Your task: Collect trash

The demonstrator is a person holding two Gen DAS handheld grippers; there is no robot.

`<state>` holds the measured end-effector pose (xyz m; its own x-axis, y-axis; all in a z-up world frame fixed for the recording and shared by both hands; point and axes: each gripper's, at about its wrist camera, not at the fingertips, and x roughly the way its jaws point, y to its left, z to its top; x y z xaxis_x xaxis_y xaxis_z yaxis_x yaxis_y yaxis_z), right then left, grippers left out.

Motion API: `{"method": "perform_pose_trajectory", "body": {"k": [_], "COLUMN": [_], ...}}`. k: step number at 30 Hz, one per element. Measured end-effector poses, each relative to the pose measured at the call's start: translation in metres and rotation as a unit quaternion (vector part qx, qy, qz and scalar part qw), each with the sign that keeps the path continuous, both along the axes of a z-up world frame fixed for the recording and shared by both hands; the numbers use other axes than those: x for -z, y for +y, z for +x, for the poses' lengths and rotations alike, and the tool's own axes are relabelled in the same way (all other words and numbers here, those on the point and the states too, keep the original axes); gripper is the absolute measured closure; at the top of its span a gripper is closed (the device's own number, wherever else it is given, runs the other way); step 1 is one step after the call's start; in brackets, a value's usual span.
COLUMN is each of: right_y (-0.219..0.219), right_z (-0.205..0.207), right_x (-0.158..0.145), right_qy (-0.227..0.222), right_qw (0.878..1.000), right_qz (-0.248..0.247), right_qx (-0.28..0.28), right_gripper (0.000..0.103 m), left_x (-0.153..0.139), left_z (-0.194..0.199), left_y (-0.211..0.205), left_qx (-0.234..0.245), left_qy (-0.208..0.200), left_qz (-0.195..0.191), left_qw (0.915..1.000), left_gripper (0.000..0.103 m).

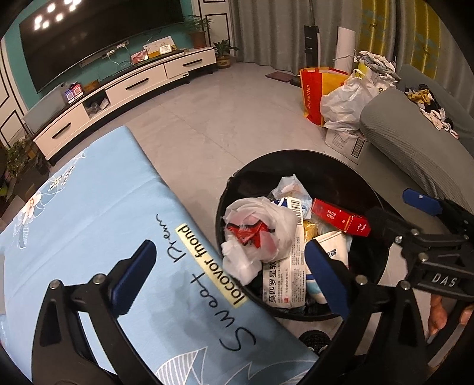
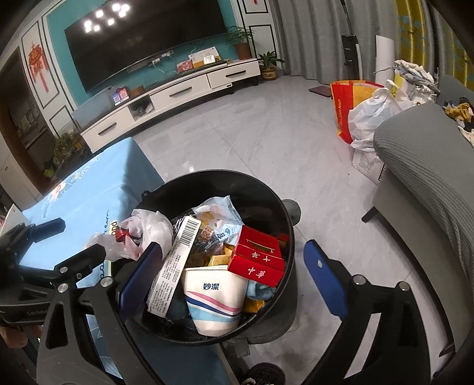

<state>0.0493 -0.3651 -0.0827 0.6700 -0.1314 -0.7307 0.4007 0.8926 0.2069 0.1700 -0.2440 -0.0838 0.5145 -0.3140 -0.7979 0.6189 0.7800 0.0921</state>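
Trash bin (image 2: 284, 213), black and round, stands on floor just beside blue-covered bench (image 1: 89, 207), stuffed with red cigarette carton (image 2: 256, 260), white plastic bag (image 1: 260, 225), medicine box (image 2: 174, 260), tissue pack (image 2: 213, 296). Left gripper (image 1: 231, 275) and right gripper (image 2: 234, 278) hover above it, jaws wide apart, holding nothing.

Surroundings noted from my position.
Wall-mounted television (image 2: 142, 44) above a white media cabinet (image 2: 177, 94); grey sofa (image 2: 420, 165) at right, red-yellow shopping bag (image 1: 317, 91) beside it, curtains (image 1: 272, 26) behind.
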Motion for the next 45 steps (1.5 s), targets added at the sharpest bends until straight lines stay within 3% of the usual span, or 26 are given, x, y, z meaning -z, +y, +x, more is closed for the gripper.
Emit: {"method": "perform_pose_trajectory", "body": {"k": [7, 20, 23, 26, 33, 37, 45], "right_y": [0.007, 0.051, 0.065, 0.08, 0.109, 0.119, 0.139], "right_z": [-0.018, -0.067, -0.08, -0.091, -0.117, -0.124, -0.128], "right_x": [-0.017, -0.084, -0.098, -0.113, -0.143, -0.146, -0.129], "right_qy": [-0.005, -0.014, -0.017, -0.023, -0.039, -0.039, -0.017], "right_qw": [1.0, 0.999, 0.999, 0.998, 0.995, 0.994, 0.993], "right_qz": [0.015, -0.026, -0.035, -0.047, -0.071, -0.076, -0.063], "right_qx": [-0.001, -0.018, -0.028, -0.039, -0.064, -0.072, -0.095], "right_gripper": [0.003, 0.003, 0.003, 0.003, 0.003, 0.003, 0.003], "left_x": [-0.019, -0.091, -0.108, -0.124, -0.156, -0.162, -0.146], "left_z": [-0.008, -0.062, -0.076, -0.09, -0.123, -0.14, -0.166], "left_y": [0.024, 0.078, 0.09, 0.101, 0.134, 0.149, 0.17], "left_qx": [-0.039, -0.094, -0.094, -0.114, -0.153, -0.172, -0.194], "left_qy": [0.0, 0.001, 0.009, -0.01, -0.037, -0.056, -0.043], "left_qz": [-0.004, -0.043, -0.066, -0.056, -0.071, -0.061, -0.048], "left_qw": [0.9992, 0.9946, 0.9933, 0.9919, 0.985, 0.9816, 0.9789], "left_gripper": [0.003, 0.003, 0.003, 0.003, 0.003, 0.003, 0.003]}}
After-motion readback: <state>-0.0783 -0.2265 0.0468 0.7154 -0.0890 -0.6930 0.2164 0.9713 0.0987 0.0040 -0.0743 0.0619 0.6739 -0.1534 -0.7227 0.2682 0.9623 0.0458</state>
